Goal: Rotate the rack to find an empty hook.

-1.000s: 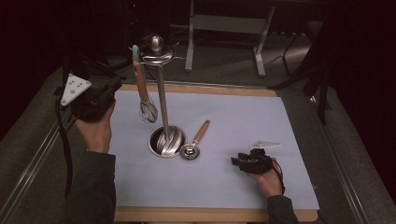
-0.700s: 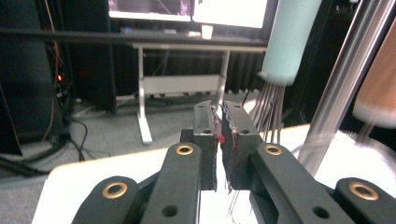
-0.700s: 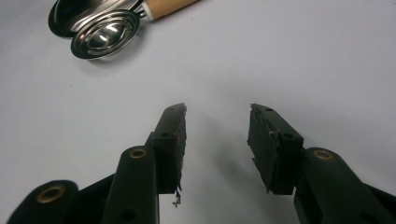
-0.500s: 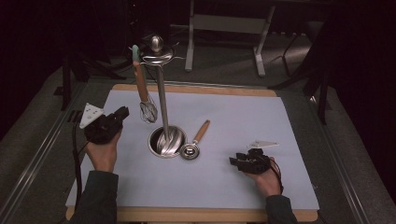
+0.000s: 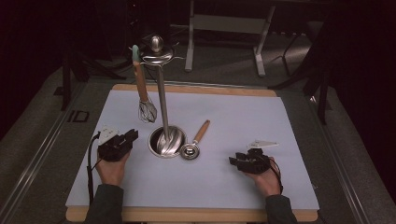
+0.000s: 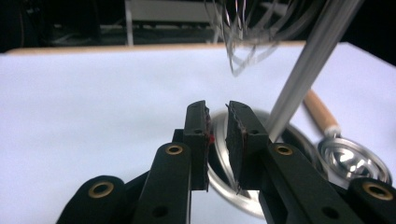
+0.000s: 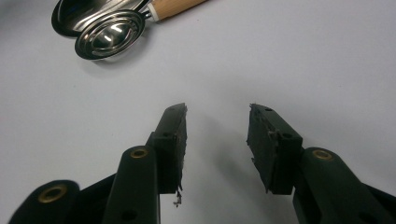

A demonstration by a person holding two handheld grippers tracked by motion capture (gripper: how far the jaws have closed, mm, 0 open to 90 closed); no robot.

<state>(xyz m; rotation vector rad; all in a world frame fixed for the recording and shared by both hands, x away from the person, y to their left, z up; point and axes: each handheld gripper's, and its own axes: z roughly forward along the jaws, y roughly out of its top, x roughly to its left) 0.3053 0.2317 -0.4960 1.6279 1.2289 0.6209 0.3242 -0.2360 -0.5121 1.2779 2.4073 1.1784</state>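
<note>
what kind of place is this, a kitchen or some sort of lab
Most likely a lab or recording bench, not a kitchen. A pale sheet covers a wooden-edged table in a dark room, metal frame legs stand behind it, and the only kitchenware is a utensil stand with a hanging whisk and a small ladle.

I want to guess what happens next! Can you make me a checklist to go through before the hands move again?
1. Left gripper empty, jaws just been opening, small gap: ok.
2. Right gripper open and empty: ok.
3. Whisk hanging on the stand: ok.
4. Scoop lying flat beside the stand's base: ok.
5. Which thing gets picked next: cannot tell.
</note>
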